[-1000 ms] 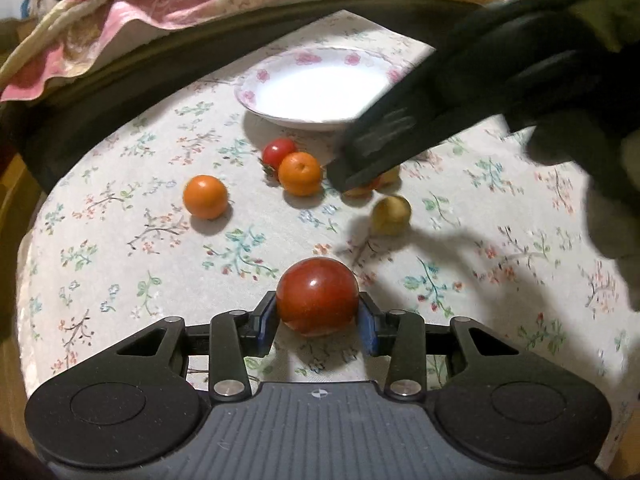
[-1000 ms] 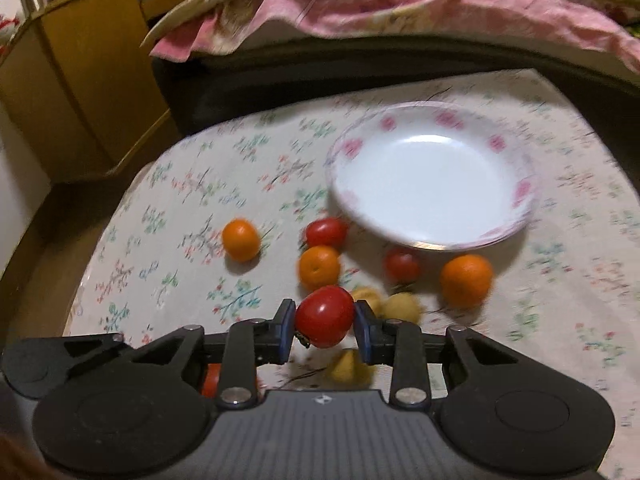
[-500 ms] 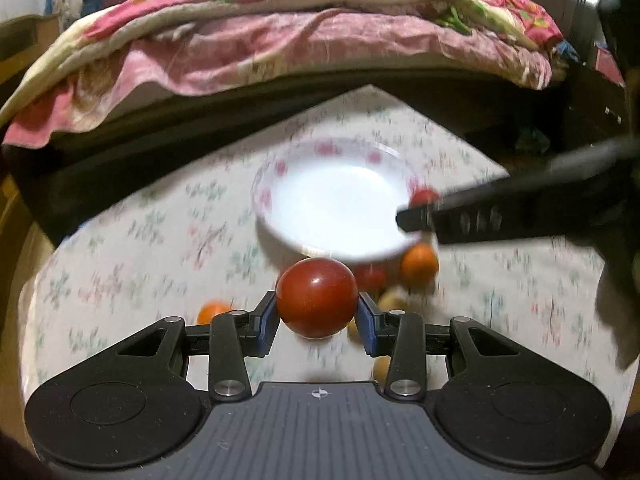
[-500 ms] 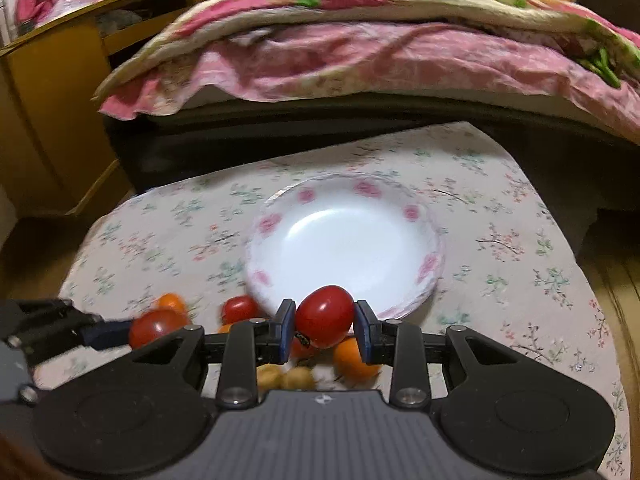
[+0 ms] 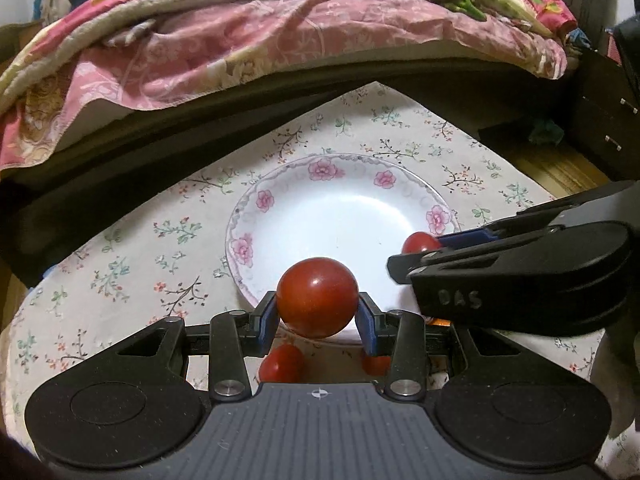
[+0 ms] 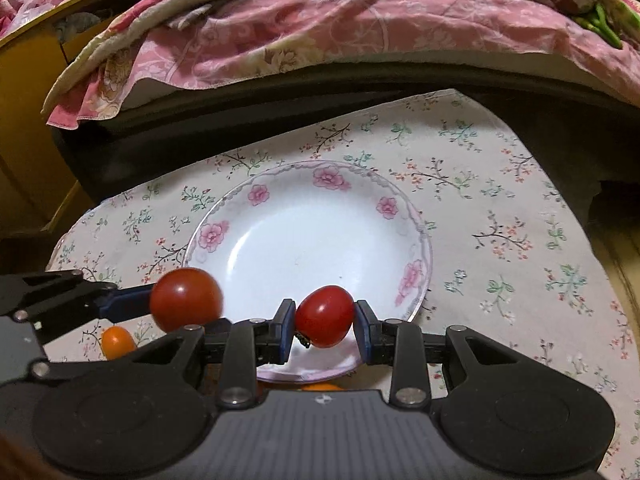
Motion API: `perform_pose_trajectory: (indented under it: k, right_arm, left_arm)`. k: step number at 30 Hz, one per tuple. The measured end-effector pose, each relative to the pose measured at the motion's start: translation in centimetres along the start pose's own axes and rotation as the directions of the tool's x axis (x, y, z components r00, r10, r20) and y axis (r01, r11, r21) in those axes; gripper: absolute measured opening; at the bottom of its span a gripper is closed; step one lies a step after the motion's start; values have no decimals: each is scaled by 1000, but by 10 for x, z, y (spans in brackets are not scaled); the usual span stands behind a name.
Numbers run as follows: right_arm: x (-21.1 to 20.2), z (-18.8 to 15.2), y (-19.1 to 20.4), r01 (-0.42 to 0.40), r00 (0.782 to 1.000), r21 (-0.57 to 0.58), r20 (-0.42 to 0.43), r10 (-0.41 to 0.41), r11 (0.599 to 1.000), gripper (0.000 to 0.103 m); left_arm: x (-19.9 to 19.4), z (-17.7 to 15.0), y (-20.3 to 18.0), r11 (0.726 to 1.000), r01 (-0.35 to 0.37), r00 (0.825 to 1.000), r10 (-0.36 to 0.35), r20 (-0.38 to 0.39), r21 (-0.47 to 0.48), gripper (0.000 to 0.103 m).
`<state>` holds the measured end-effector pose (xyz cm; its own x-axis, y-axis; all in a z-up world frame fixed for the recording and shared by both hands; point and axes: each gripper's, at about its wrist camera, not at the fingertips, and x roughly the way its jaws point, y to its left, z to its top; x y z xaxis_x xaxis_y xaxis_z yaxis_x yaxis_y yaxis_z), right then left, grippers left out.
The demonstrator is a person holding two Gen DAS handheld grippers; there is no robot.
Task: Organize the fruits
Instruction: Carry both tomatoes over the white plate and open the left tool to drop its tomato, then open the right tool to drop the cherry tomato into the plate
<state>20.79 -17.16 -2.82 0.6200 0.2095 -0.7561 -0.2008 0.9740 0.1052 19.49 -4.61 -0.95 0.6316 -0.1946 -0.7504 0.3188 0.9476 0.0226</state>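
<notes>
Over the plate (image 5: 256, 216), both grippers carry fruit: the left gripper (image 5: 317, 316) has its jaws clamped on a big tomato (image 5: 317, 298), the right gripper (image 6: 325, 328) pinches a smaller tomato (image 6: 325, 316). An orange (image 6: 117, 342) sits on the surface (image 6: 500, 216).

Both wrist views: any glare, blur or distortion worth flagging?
Left wrist view: sharp; fisheye bends the bed edge; soft glare inside the plate, a highlight on the held tomato. Right wrist view: the left gripper's tomato is slightly blurred; the near tomato is crisp.
</notes>
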Motion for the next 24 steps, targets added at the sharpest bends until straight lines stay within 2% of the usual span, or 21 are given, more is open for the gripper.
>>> perform_pose_trajectory:
  k: [7, 18, 24]
  right_arm:
    - [12, -2, -7, 14, 1000, 9, -28, -13, 1000, 35]
    - [12, -1, -12, 10, 1000, 40, -23, -9, 999, 35]
    - [10, 0, -11, -4, 1000, 47, -18, 5, 999, 37]
  left_arm:
    - [10, 0, 1, 1000, -7, 1000, 7, -22, 7, 50]
    - [10, 1, 1, 1000, -11, 1000, 11, -28, 0, 51]
    - [6, 4, 2, 1000, -9, 1000, 9, -6, -11, 60]
